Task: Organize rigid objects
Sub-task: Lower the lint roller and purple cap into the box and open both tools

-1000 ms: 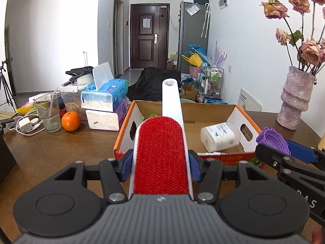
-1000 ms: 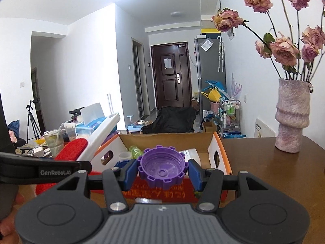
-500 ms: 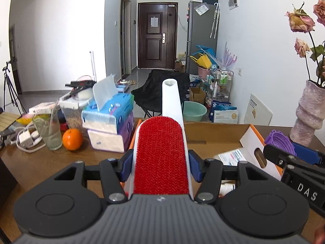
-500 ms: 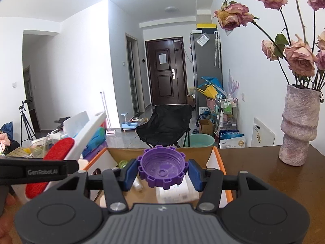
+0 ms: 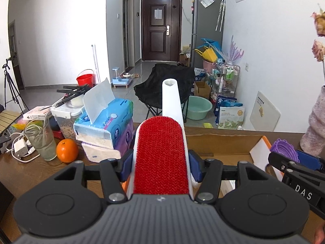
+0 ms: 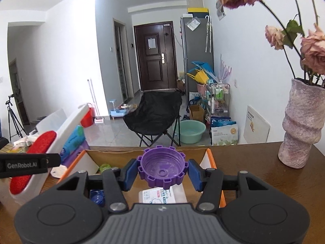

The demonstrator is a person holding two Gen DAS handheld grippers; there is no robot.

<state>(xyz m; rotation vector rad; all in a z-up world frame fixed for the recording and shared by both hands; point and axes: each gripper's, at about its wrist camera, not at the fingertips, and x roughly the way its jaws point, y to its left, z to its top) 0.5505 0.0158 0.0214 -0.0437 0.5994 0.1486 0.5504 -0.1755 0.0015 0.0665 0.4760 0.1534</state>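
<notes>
My left gripper is shut on a white lint brush with a red pad, its handle pointing forward over the open cardboard box. My right gripper is shut on a purple toothed cap, held above the box. Inside the box lie a white wipes pack, a blue cap and a green item. The brush also shows in the right wrist view, and the purple cap in the left wrist view.
Stacked tissue packs, an orange, a glass, a charger with cables and a food container stand left of the box. A pink vase with dried roses stands at the right on the wooden table.
Both grippers have risen and moved forward over the box, still holding brush and cap. The view now looks down into the box from higher up.
</notes>
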